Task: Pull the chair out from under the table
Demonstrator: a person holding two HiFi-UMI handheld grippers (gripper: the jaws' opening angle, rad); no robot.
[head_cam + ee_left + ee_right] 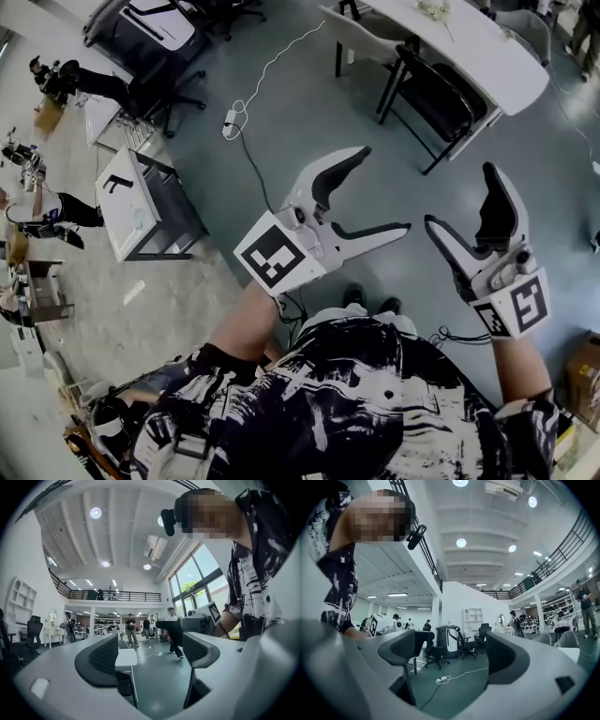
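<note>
In the head view a black folding chair (436, 98) stands against the near edge of the long white table (487, 56), most of its seat showing outside the tabletop. Both grippers are held well short of it, above the grey floor. My left gripper (384, 187) is open with nothing between its jaws. My right gripper (459, 197) is open and empty too. The left gripper view looks between open pads (105, 656) at the white table (126, 658), with the dark chair (123, 684) below it. The right gripper view shows open pads (405, 653) and only floor between them.
A power strip (231, 120) with a white cable lies on the floor left of the chair. A white cabinet (127, 202) and black office chairs (169, 94) stand at the left. A grey chair (361, 33) sits at the table's far end. A cardboard box (586, 375) is at the right edge.
</note>
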